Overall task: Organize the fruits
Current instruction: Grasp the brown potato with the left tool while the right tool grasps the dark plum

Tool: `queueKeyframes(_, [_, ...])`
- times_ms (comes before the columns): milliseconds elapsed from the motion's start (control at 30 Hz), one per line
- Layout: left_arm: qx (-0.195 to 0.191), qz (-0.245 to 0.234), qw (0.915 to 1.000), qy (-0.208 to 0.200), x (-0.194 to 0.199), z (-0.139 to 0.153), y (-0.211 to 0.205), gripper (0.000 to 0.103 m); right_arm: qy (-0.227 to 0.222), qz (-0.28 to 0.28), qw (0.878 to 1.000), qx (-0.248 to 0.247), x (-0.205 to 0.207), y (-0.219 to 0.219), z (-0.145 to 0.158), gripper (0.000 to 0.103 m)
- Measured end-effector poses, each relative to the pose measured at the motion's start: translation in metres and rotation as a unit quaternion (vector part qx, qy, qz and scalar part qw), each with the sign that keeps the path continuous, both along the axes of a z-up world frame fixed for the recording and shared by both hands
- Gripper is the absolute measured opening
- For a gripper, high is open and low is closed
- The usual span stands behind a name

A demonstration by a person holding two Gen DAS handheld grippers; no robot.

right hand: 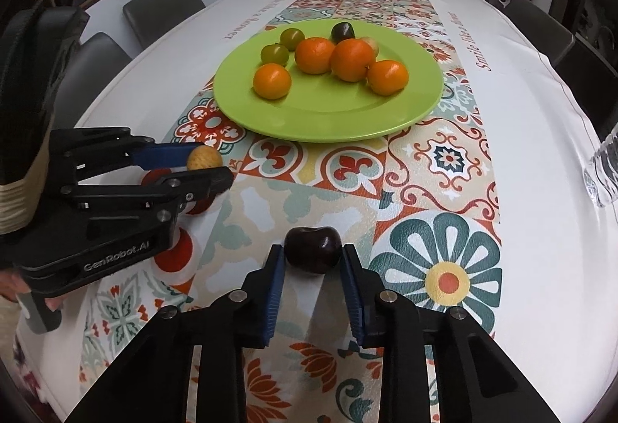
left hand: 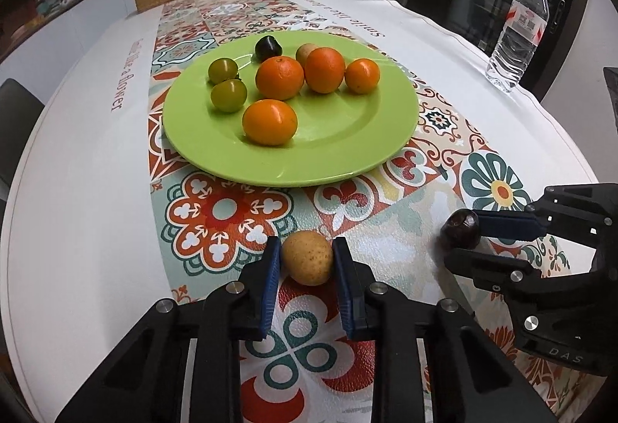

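The left gripper [left hand: 307, 259] is clamped on a small tan speckled round fruit [left hand: 307, 257] resting on the patterned tablecloth [left hand: 228, 214]. Beside it, the right gripper [right hand: 313, 255] is clamped on a dark maroon round fruit [right hand: 313, 249], also on the cloth. Both grips look set for lifting. Beyond, the round lime-green plate [left hand: 347, 160] holds four oranges and smaller fruits; its near half is bare, offering landing room. The cloth between is unobstructed.

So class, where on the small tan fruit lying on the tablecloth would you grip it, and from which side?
Across its widest middle, coming from above and the near side: the tan fruit is small, round and sits low on the tablecloth. The left hand-held gripper grips it this way, one pad on each flank.
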State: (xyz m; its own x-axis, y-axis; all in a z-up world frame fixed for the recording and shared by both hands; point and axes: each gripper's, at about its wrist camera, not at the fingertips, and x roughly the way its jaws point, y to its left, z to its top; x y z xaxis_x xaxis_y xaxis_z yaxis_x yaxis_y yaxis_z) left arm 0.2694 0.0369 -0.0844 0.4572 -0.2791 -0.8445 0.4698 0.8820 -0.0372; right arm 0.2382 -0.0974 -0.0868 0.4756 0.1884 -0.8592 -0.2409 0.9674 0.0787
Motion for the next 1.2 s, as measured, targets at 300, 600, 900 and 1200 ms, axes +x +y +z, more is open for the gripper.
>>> queueKeyframes(300, [-0.006, 0.007, 1.0000, -0.001, -0.011, 0.008, 0.000, 0.027, -0.009, 0.001, 1.000, 0.008, -0.003, -0.005, 0.005, 0.030])
queueKeyframes(600, [-0.007, 0.012, 0.9997, -0.020, -0.024, 0.030, -0.004, 0.027, -0.034, 0.008, 0.999, 0.017, -0.009, -0.010, 0.021, 0.030])
queueKeyframes(900, [-0.008, 0.020, 0.9988, -0.045, -0.035, 0.054, -0.009, 0.027, -0.067, 0.022, 0.997, 0.025, -0.015, -0.015, 0.047, 0.030])
queueKeyframes(1200, [-0.024, 0.037, 0.9968, -0.067, -0.042, 0.078, -0.012, 0.026, -0.094, 0.034, 0.994, 0.038, -0.014, -0.022, 0.070, 0.030])
